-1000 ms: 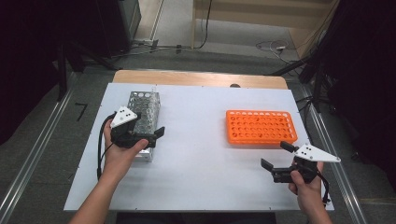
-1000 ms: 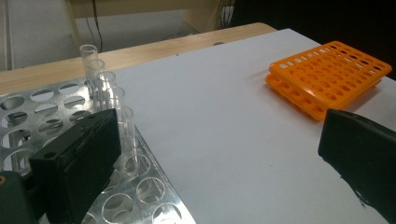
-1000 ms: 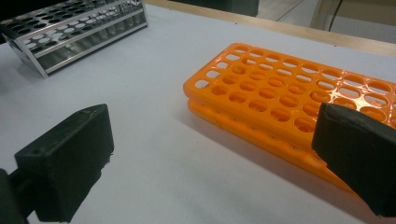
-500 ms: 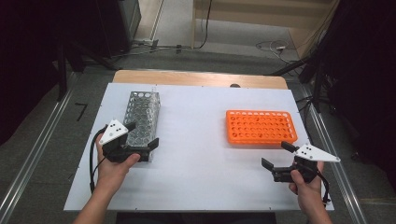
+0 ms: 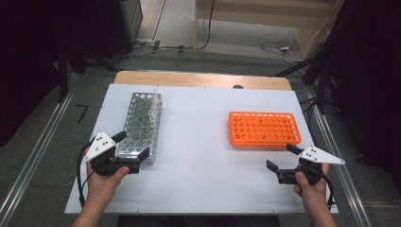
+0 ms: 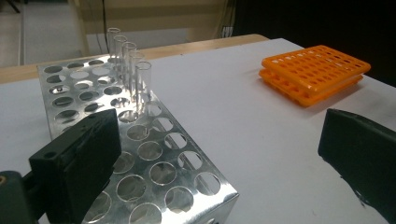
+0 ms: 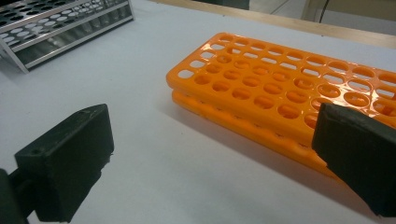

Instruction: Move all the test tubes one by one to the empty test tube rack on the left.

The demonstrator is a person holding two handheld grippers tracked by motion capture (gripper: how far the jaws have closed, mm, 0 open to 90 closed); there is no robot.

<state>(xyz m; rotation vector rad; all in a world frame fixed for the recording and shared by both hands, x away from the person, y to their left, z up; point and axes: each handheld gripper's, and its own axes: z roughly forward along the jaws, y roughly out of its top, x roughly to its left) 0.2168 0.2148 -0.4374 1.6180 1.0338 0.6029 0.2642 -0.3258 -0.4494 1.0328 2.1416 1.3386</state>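
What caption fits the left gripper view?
Open left gripper over a metal rack holding five glass tubes.

The left gripper (image 5: 131, 150) has drawn back toward the person, from over the metal rack (image 5: 141, 124) to its near end.

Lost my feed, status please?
Both tongs open, empty: left, right. Left at perforated metal tube rack, clear glass tubes far end. Nothing blocking.

White table (image 5: 198, 142) with metal rack (image 5: 141, 125), orange rack (image 5: 264, 128)
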